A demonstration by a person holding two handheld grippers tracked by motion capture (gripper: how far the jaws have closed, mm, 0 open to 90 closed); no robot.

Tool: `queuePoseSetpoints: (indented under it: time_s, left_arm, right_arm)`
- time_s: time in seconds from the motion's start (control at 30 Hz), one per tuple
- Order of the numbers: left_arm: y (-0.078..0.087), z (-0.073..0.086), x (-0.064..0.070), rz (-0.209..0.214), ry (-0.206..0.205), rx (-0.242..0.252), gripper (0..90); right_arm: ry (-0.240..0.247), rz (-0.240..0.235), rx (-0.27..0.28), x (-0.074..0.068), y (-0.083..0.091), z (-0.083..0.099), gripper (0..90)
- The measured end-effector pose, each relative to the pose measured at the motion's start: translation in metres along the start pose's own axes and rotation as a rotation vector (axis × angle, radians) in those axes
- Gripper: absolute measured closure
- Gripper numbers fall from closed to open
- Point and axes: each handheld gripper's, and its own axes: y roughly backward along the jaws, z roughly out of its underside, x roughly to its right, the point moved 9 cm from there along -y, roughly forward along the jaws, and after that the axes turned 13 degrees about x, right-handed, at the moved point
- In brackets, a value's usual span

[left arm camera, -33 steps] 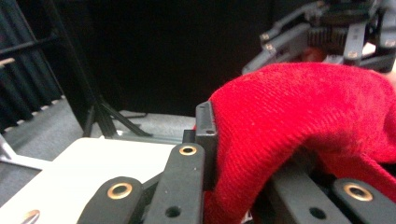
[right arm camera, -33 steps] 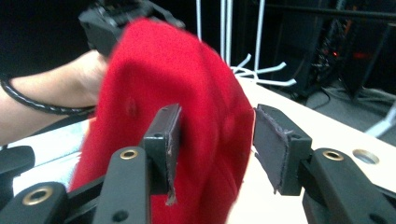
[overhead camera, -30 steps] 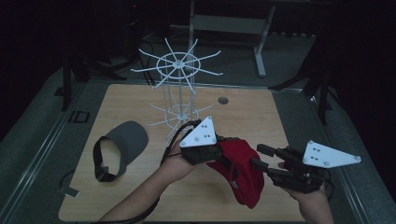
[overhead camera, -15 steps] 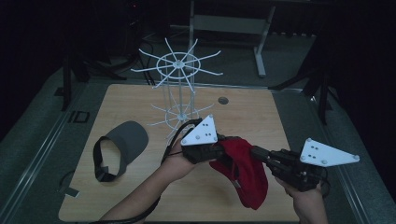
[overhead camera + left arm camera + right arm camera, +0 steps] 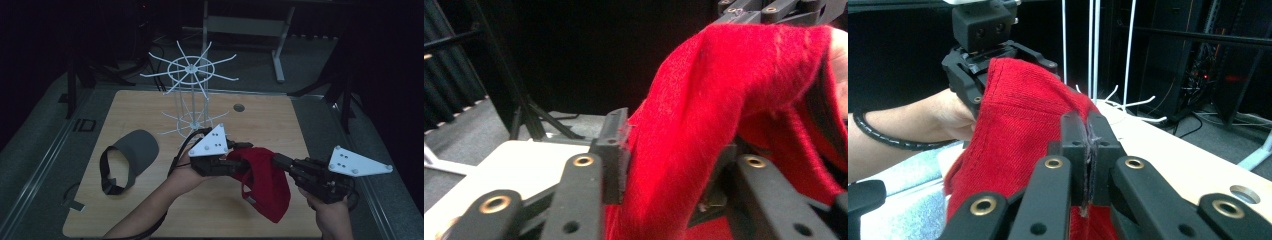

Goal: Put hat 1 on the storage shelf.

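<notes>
red cap (image 5: 262,182), in front of the rack (image 5: 192,95), is now being pinched by the right claw (image 5: 278,162) too; left claw (image 5: 235,165) is clamping it, ready for hanging.

Red cap (image 5: 724,100) pinched between jaws, above table (image 5: 519,165).

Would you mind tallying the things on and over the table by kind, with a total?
Caps: 1, the red cap
Visors: 1, the grey visor
Racks: 1, the white wire rack
Grippers: 2, left gripper and right gripper
Total: 5
</notes>
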Motion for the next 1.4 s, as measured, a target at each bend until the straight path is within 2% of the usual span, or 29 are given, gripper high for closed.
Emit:
queuePoseSetpoints:
  time_s: [0.1, 0.3, 0.53, 0.67, 0.87, 1.1, 1.4]
  left_arm:
    - [0.005, -0.001, 0.0, -0.001, 0.01, 0.016, 60.0]
    - [0.017, 0.0, -0.001, -0.04, -0.005, 0.004, 52.9]
    - [0.03, 0.003, -0.003, -0.08, -0.015, 0.004, 52.3]
    - [0.045, 0.006, -0.009, -0.12, 0.005, 0.021, 52.4]
    - [0.06, 0.01, -0.008, -0.132, 0.006, 0.05, 52.4]
    - [0.072, 0.031, -0.001, -0.138, 0.016, 0.014, 52.4]
    - [0.095, 0.061, 0.007, -0.147, 0.057, 0.02, 52.3]
  right_arm:
    - [0.004, 0.013, 0.001, 0.002, 0.001, -0.001, 88.3]
    - [-0.002, 0.029, 0.013, 0.005, 0.004, -0.004, 88.3]
    - [-0.004, 0.044, 0.025, 0.008, 0.006, -0.009, 88.3]
    - [-0.005, 0.058, 0.039, 0.011, 0.01, -0.013, 88.3]
    - [-0.007, 0.09, 0.056, 0.019, 0.016, -0.019, 88.3]
    - [-0.008, 0.14, 0.074, 0.033, 0.02, -0.027, 88.3]
    - [0.015, 0.179, 0.089, 0.048, 0.014, -0.046, 88.2]
